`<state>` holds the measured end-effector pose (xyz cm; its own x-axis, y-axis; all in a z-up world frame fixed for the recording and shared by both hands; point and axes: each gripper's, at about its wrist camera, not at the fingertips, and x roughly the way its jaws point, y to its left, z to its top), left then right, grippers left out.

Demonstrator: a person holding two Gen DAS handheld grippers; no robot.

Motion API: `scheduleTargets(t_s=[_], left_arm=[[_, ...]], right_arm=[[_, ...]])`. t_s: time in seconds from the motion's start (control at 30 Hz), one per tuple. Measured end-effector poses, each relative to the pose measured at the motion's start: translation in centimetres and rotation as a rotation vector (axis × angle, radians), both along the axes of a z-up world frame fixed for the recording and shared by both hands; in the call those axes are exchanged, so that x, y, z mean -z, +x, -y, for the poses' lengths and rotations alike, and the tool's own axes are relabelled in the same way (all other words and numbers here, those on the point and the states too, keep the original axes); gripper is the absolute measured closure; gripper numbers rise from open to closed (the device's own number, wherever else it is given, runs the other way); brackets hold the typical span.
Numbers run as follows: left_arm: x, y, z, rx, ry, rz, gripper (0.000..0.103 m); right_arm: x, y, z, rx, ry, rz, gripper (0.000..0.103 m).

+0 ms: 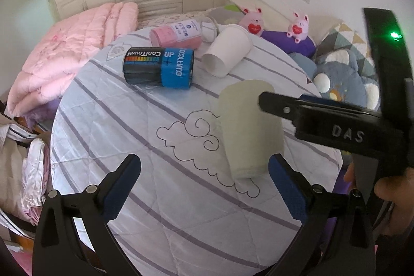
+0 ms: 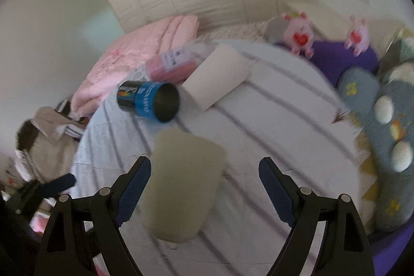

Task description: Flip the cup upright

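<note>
The biggest risk, as I judged it, was the pale cream frosted plastic cup [image 1: 248, 128] rolling or skidding away on the slick striped cloth of the round worktop [image 1: 145, 141], since it lay on its side near the front edge, and a one-sided nudge could have sent it off the rim. A squeeze too near its soft rim might also have buckled it. Behind it lay a white paper cup [image 1: 227, 53], a blue and black printed tumbler [image 1: 159, 69] and a clear jar with a pink label [image 1: 181, 34], all tipped over too and close enough to be knocked by a wide swing.

The right tongs [image 2: 204, 188] stood wide open around the cream cup, the cup lying nearer the left-hand pad; motion blur kept me from telling whether that pad touched it, and nothing was gripped. The left tongs [image 1: 204, 185] were also spread wide and held nothing, hovering just short of the cup's near end
</note>
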<state>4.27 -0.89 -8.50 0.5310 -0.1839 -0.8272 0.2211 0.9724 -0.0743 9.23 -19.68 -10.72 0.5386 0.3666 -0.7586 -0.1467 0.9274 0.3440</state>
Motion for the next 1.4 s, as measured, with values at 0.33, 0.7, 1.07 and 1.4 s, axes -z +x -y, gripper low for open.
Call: scheduleTargets(t_s=[0.33,0.7,1.07,1.4], left_arm=[[1.5,1.6,0.4,0.033,-0.007,-0.039,0.003],[2.8,3.4,1.1,0.069,-0.062,-0.081,0.002],[3.1,3.8,0.7,0.089,-0.105,-0.102,0.001],[3.5,3.7,0.5,0.099,-0.148,-0.134,0.000]], right_arm=[[2.4,2.7,-1.2,0.002,0.052,-0.179,0.017],[3.8,4.5,-2.1,-0.045,0.119,-0.284,0.017],[4.9,5.8,-2.3,-0.062,0.173,-0.319,0.019],[4.6,5.0,-2.1,-0.101,0.185,-0.260,0.021]])
